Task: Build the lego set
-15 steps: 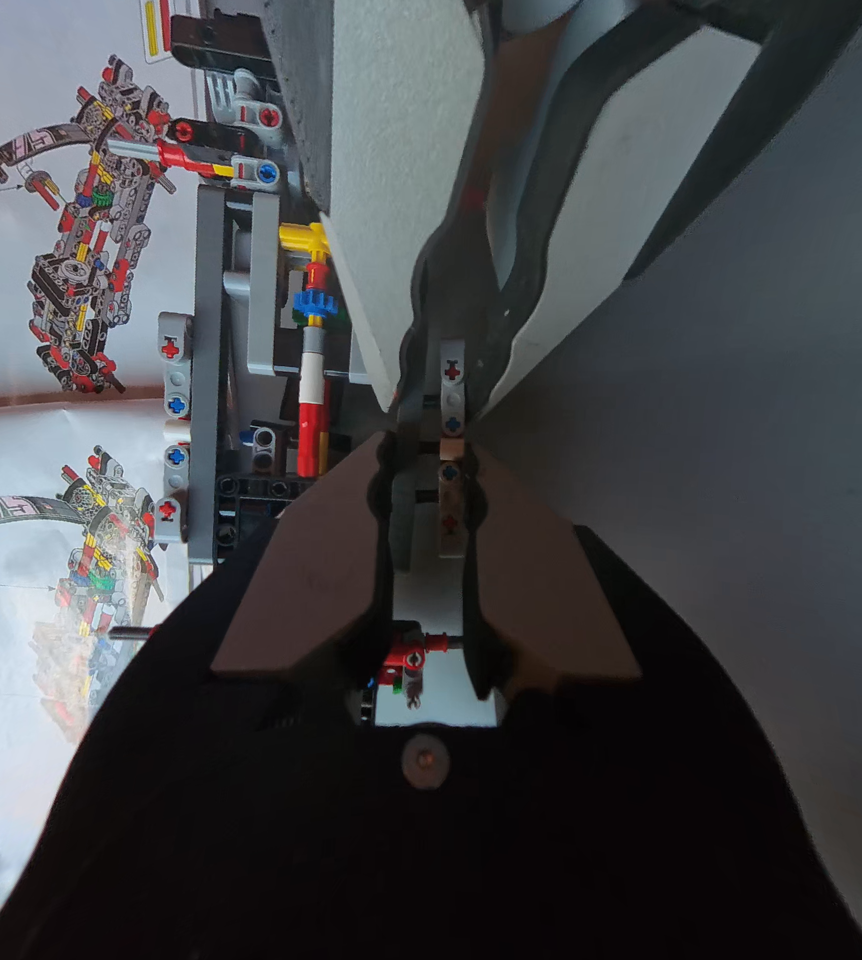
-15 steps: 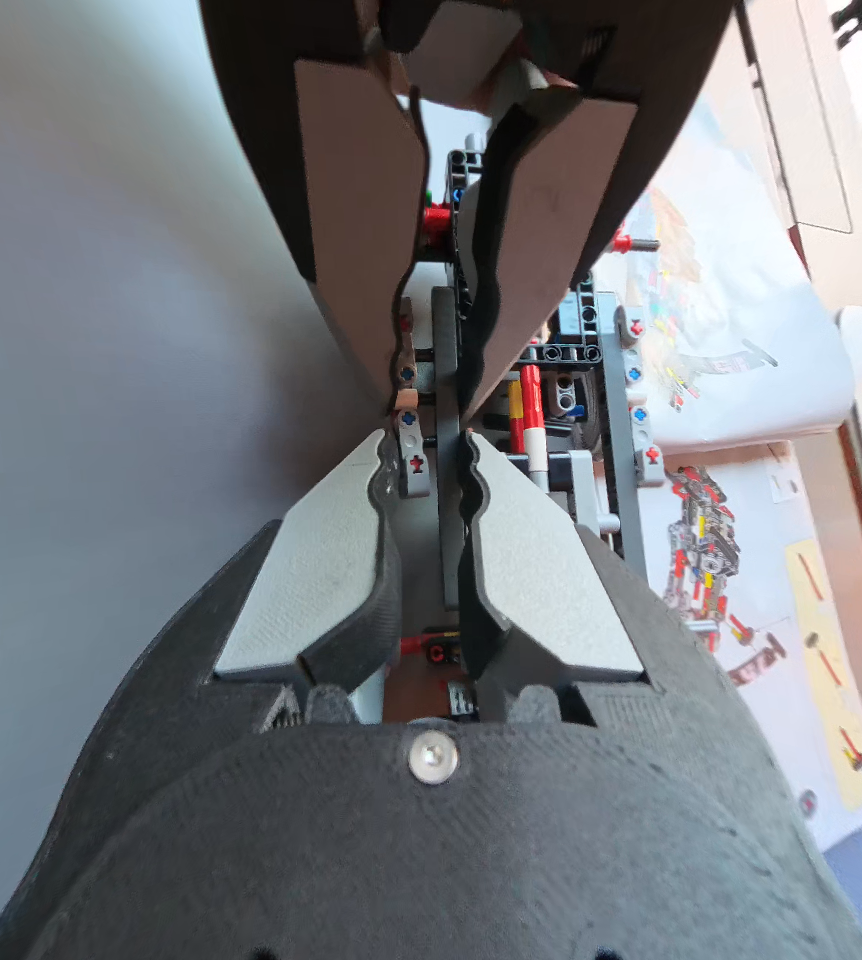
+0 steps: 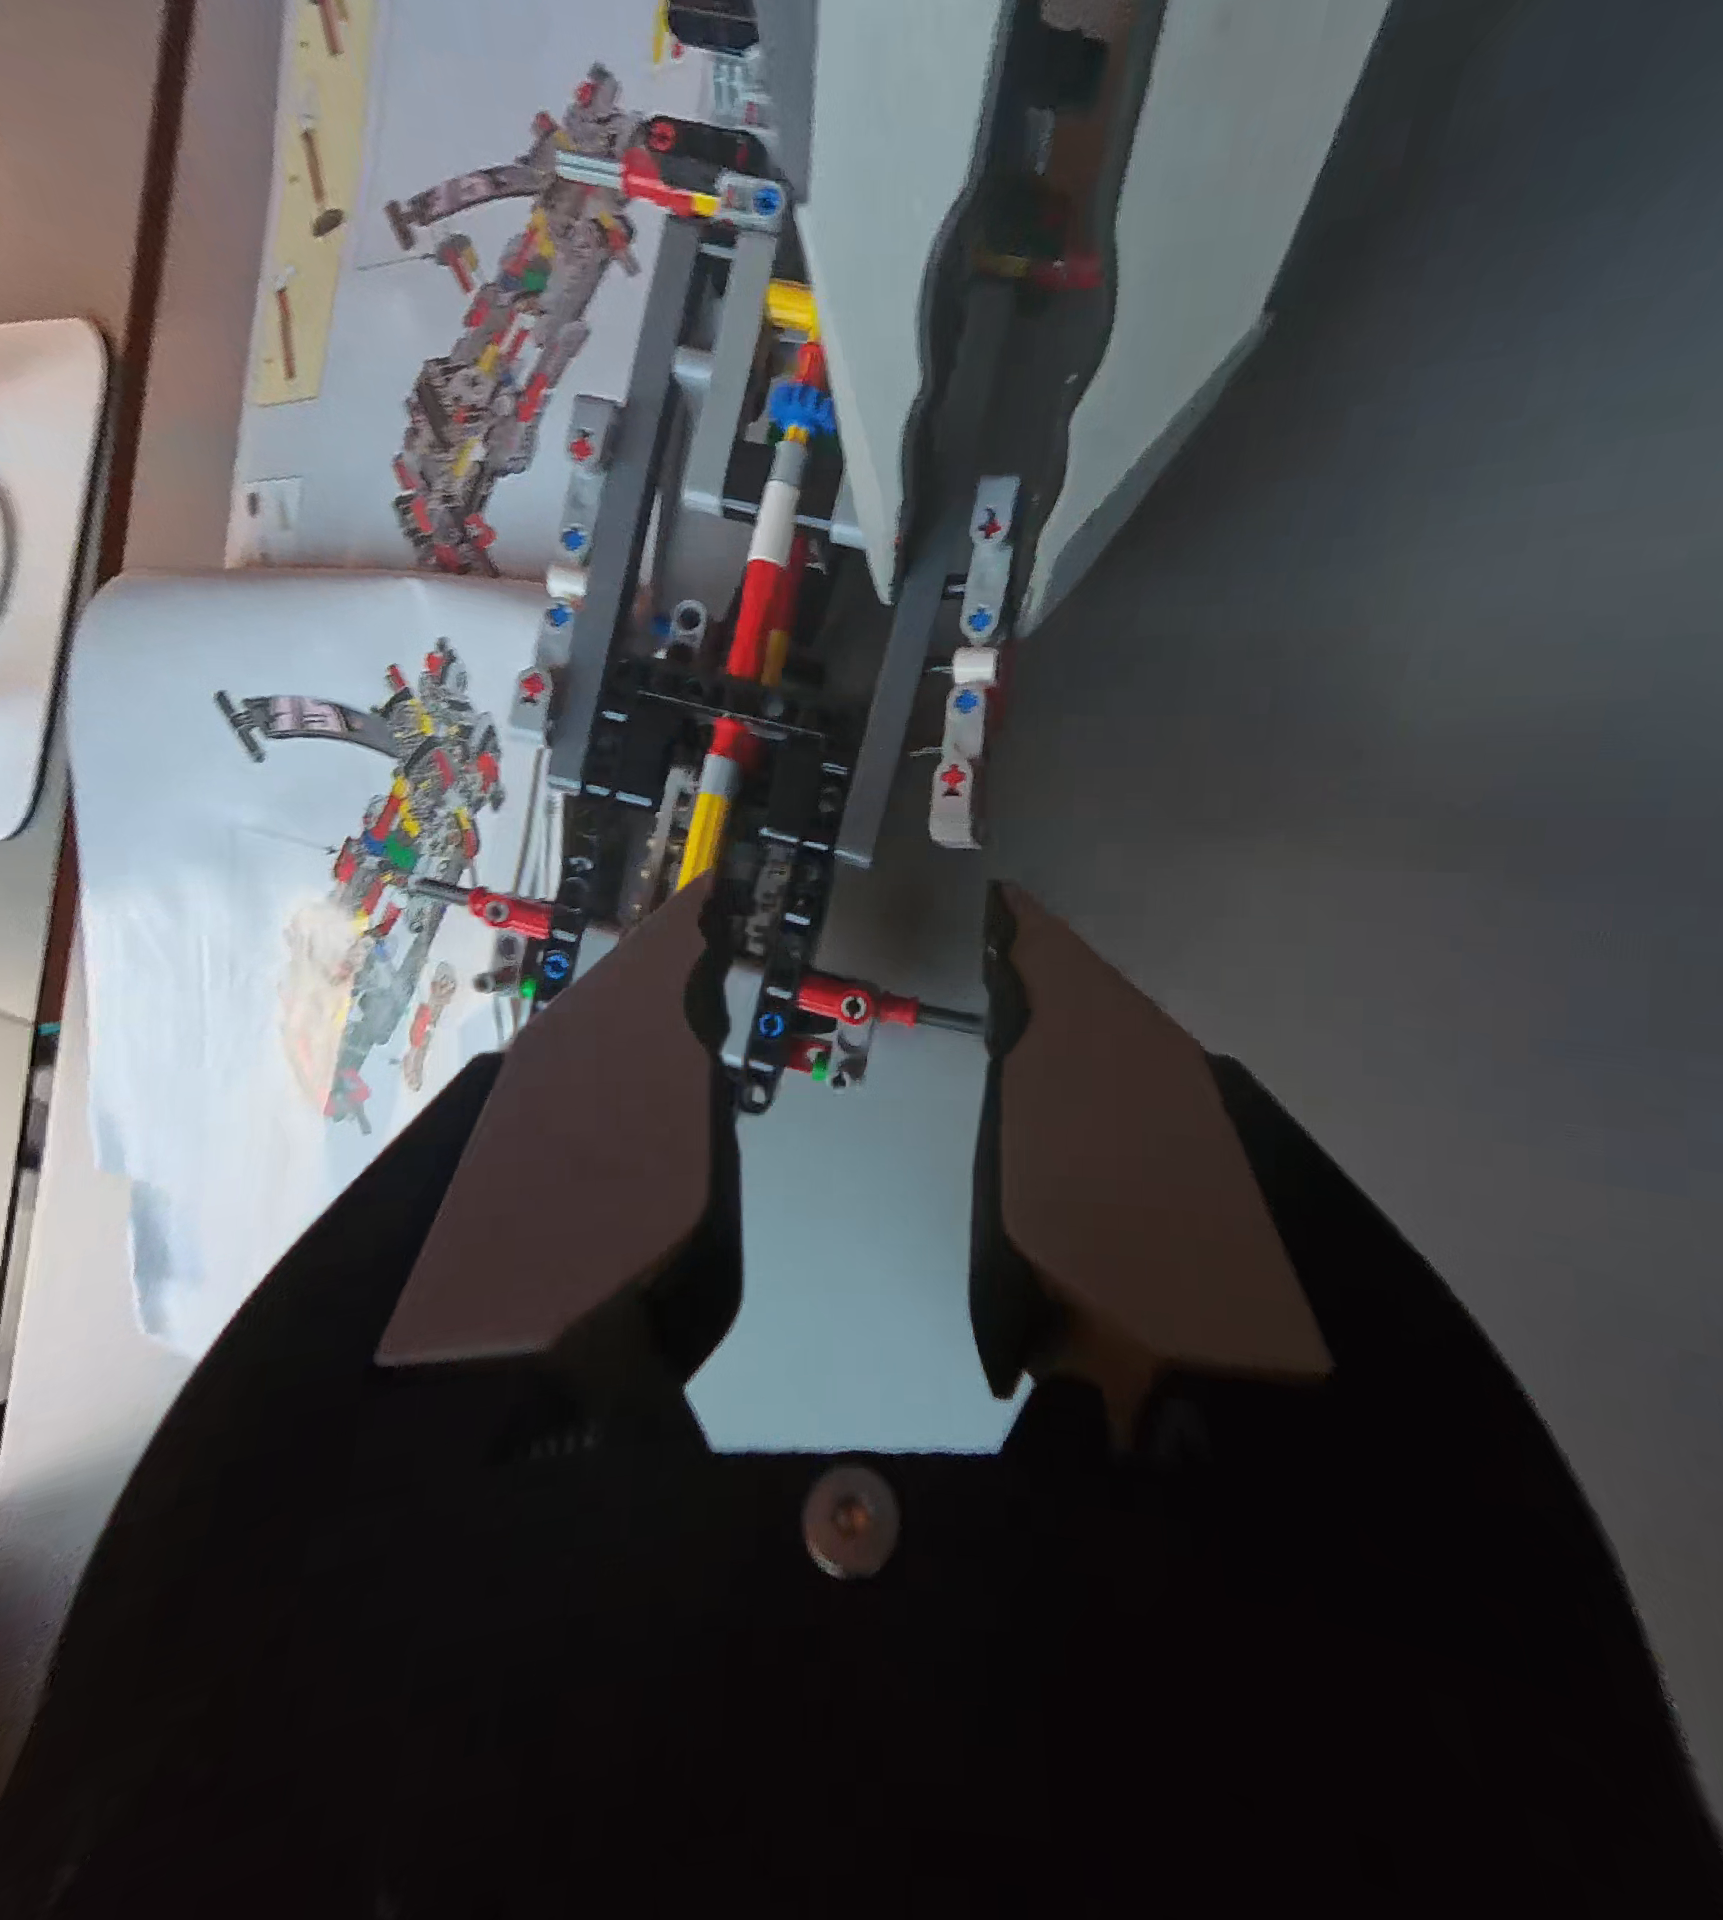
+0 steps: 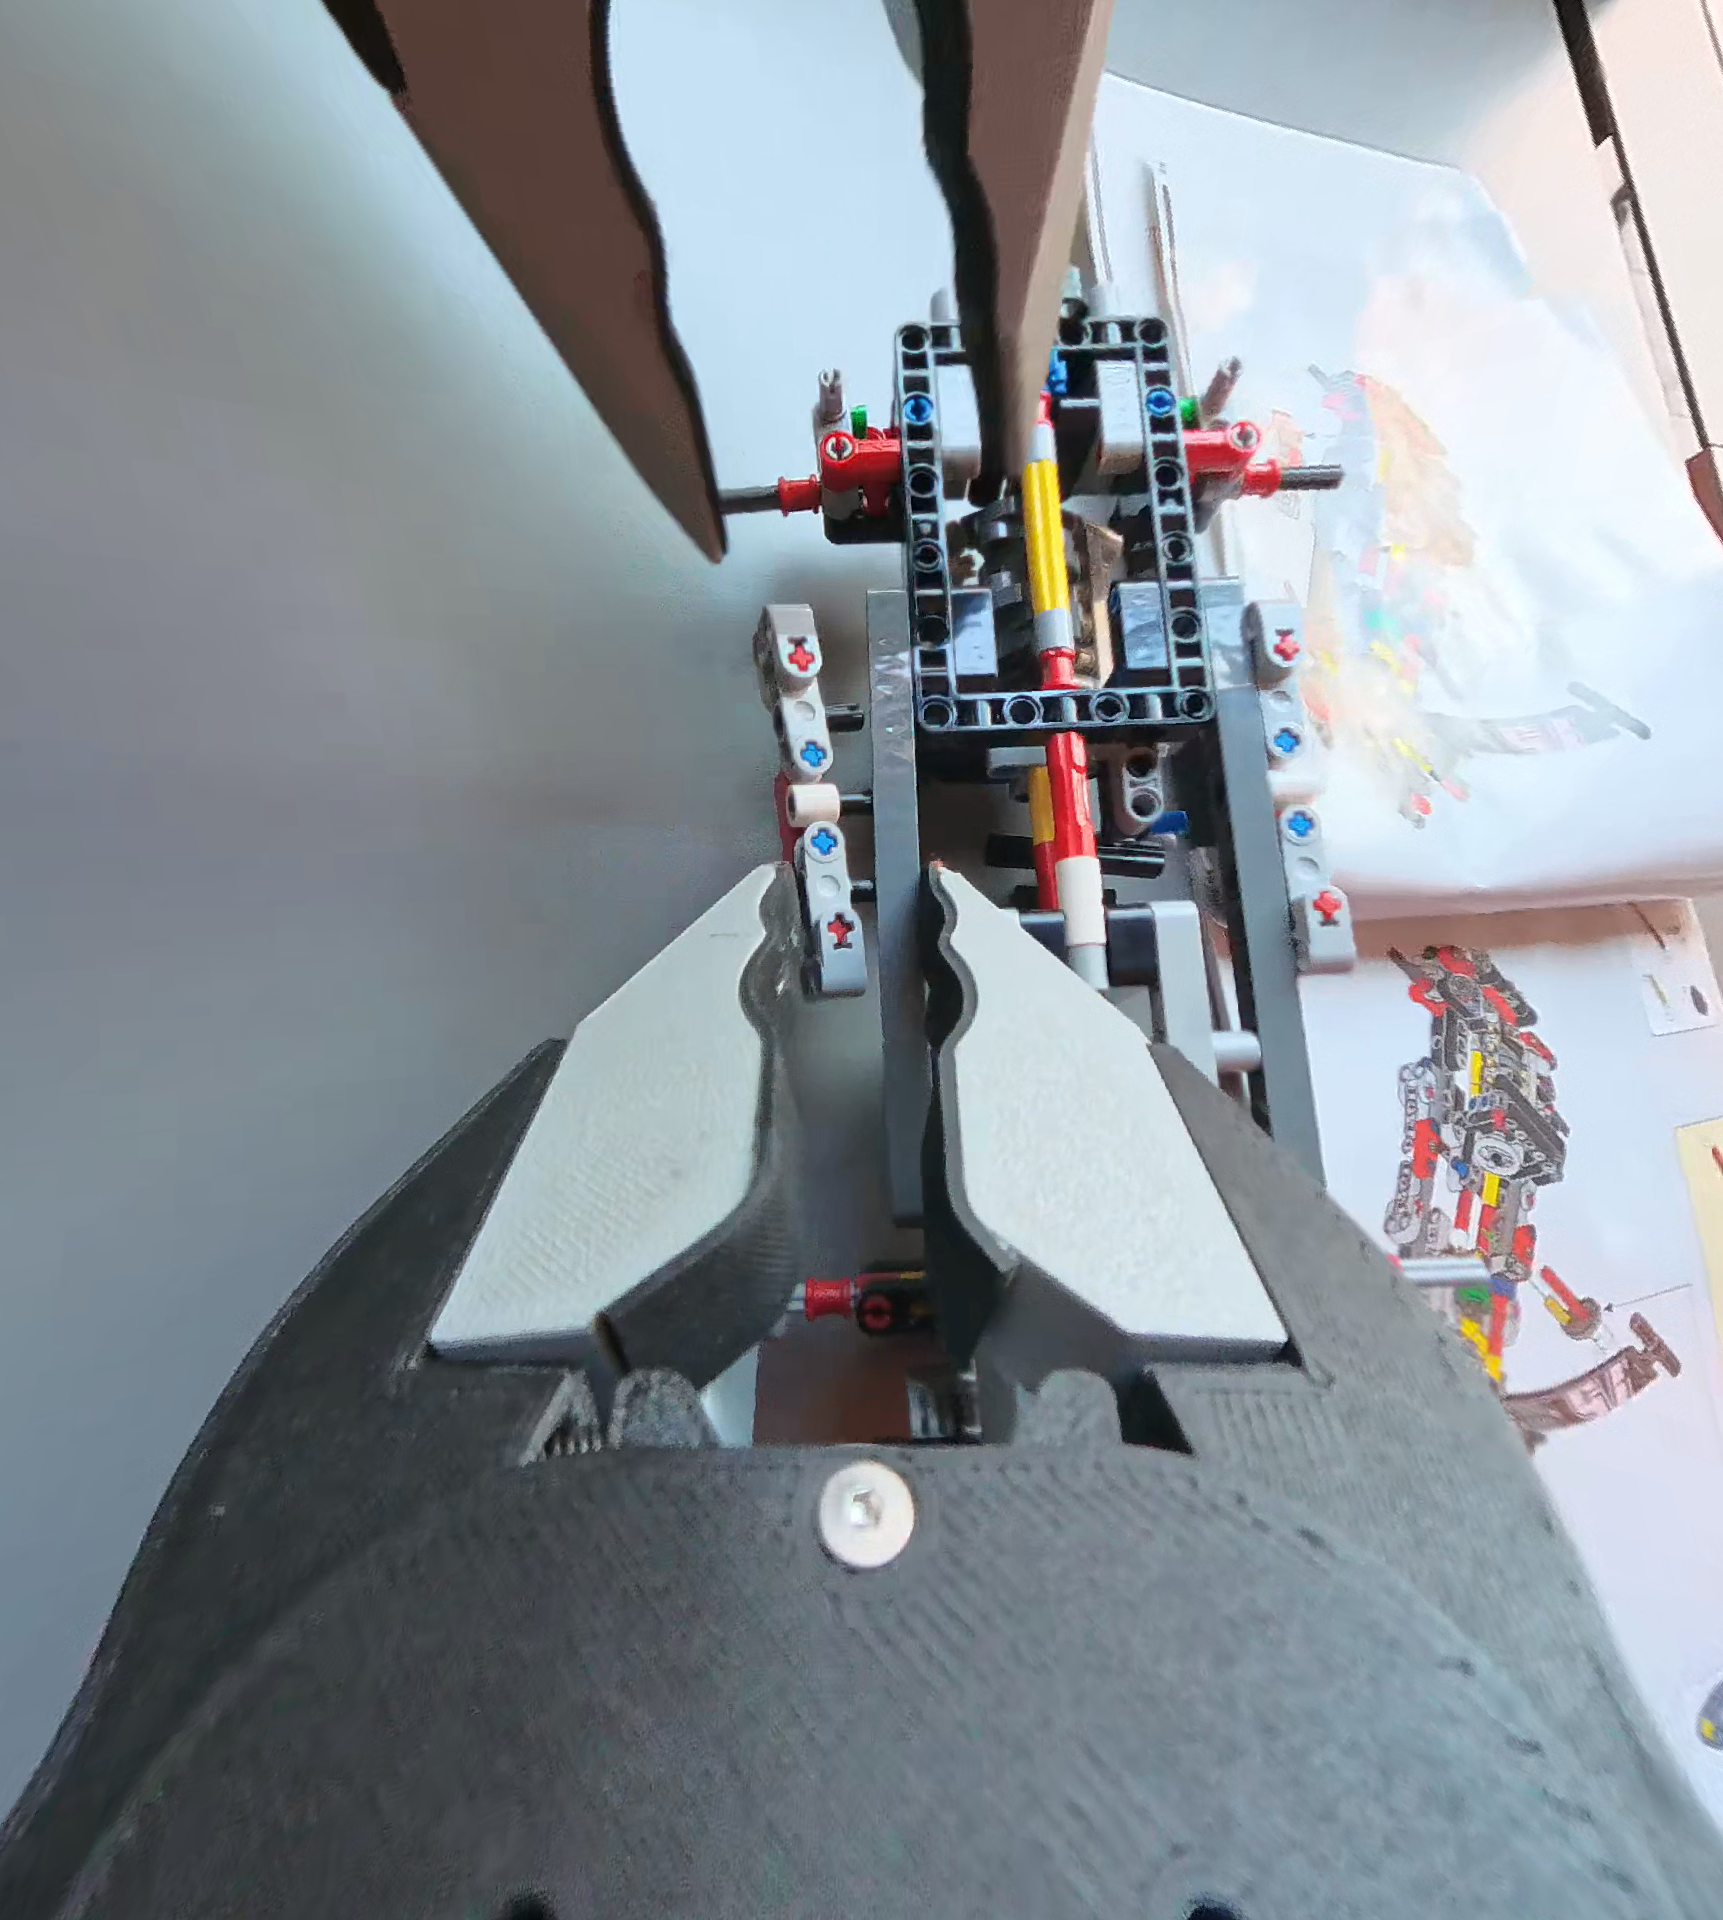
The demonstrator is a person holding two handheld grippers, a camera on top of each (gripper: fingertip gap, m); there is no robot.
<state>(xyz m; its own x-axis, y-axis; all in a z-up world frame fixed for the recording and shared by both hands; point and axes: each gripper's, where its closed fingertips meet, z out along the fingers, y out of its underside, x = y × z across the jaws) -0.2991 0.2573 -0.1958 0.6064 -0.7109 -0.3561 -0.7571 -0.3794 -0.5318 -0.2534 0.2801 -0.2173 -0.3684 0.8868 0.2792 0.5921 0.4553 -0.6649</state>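
Right wrist view: one brick chassis [image 4: 1049, 665], right claw [image 4: 852, 904] pinching it; left claw [image 3: 852, 935] spread.

A hobby desk: a grey tabletop [image 4: 213, 727] with printed building-brick instruction sheets [image 4: 1563, 1195] right of the right gripper [image 4: 857, 914].

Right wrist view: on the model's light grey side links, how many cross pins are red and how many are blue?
Red cross pins: 4
Blue cross pins: 4
Total on the model: 8
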